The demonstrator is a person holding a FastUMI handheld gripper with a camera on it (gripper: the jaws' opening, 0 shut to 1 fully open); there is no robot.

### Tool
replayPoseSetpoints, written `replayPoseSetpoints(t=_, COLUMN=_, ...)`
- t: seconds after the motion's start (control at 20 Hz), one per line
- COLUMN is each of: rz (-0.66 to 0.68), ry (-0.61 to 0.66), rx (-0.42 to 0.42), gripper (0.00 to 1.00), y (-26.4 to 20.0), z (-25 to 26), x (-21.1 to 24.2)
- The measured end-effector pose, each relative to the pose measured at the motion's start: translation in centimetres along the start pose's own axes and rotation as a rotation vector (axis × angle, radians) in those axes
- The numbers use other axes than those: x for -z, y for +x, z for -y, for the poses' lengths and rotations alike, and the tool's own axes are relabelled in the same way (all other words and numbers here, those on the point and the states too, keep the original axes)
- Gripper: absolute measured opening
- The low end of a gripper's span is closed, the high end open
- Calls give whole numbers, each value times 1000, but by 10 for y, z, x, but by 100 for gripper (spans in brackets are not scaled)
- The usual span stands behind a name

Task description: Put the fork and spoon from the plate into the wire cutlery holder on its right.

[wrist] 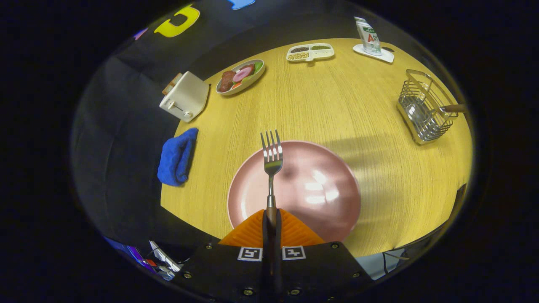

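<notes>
Gripper view: jaws clamped on fork [272, 162] handle, tines pointing ahead over plate [294, 189]. Holder [425, 109] far right on counter [337, 105], a spoon-like handle already inside. Best carried level, then tipped handle-down over an open cell. Carton [368, 35] lettering too blurred to read.

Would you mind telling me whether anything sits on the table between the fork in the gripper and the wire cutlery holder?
Nothing visible does. The gripper is shut on the fork, held above the pink plate. Between it and the wire cutlery holder, beyond the fingers to the right, lies bare table. A spoon already rests in the holder.
</notes>
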State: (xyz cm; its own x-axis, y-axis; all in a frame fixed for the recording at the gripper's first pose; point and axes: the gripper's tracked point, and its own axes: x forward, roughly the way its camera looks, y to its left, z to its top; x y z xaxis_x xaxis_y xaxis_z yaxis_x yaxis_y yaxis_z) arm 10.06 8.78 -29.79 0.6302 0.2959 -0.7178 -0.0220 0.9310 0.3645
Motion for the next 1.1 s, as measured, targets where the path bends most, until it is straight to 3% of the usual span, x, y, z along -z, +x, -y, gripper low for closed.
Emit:
replayPoseSetpoints(t=0.55, rz=164, ry=125, rx=79, gripper=3, y=-64, z=83, x=-71)
replayPoseSetpoints(t=1.1, rz=182, ry=229, rx=147, gripper=3, y=-107, z=159, x=-72)
